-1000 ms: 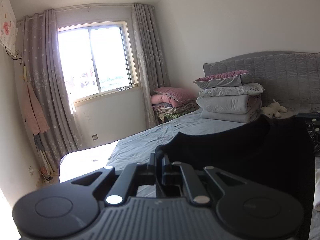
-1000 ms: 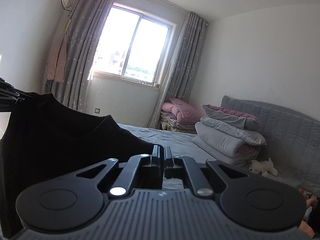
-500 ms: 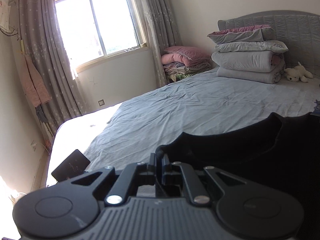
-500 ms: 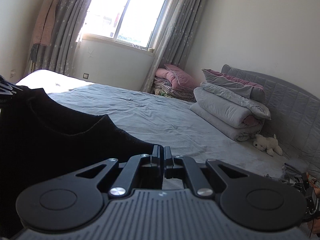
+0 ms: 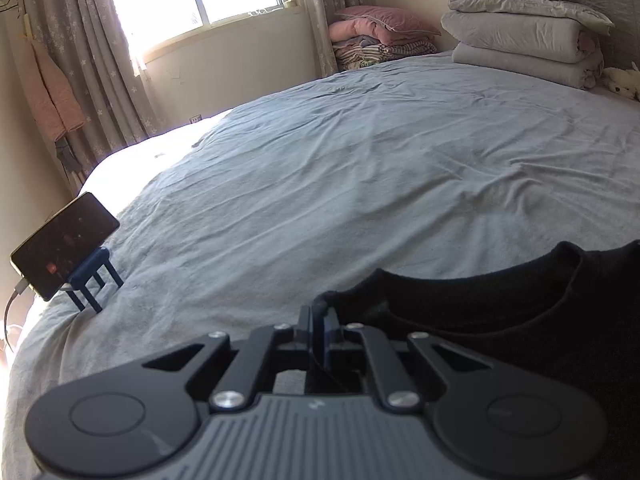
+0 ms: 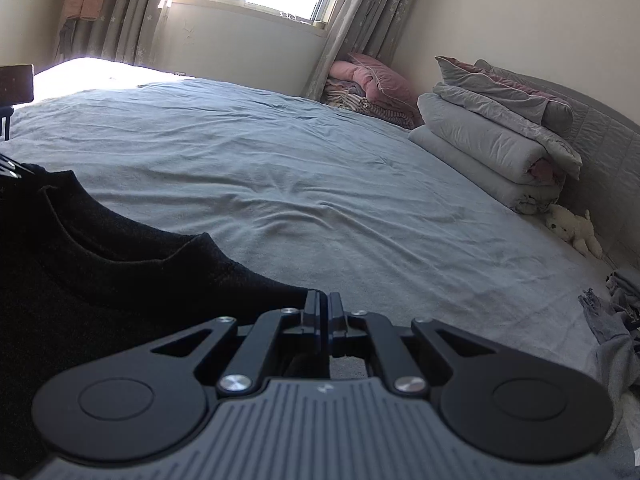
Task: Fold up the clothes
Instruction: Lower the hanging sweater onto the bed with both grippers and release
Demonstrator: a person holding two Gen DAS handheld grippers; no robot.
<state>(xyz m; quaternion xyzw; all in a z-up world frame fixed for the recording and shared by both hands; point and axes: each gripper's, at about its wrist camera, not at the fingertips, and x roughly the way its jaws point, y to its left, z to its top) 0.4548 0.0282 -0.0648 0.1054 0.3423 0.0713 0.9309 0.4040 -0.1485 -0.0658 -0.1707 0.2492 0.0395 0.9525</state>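
Both grippers have come down toward the bed since a second ago: the window, then high in each view, now sits at the top edge, and the grey bedsheet [image 5: 360, 168] fills most of both pictures. A phone [image 5: 64, 246], unseen a second ago, now shows at the left on a small blue stand [image 5: 94, 276], tilted back, with a cable at its lower end.

The left gripper [image 5: 318, 322] has its jaws pressed together on one shoulder edge of the black sweater [image 5: 500, 320]; the right gripper [image 6: 323, 312] is pinched the same way on the other shoulder. The sweater hangs stretched between them, its round neckline open toward the cameras, the knit dark, matte and finely textured. Whether its lower part touches the sheet cannot be told.

No container is in view; the nearest thing to one is the bed itself, which bears folded goods. The sheet is soft and lightly creased. At the head stands a stack of folded grey quilts [image 6: 492, 148], puffy and rounded, against a quilted headboard [image 6: 600, 140]. A pink pillow [image 5: 380, 24] tops a pile of striped bedding in the corner. A fluffy white toy [image 6: 572, 228] lies beside the quilts. Crumpled grey cloth [image 6: 616, 320] lies at the right edge.
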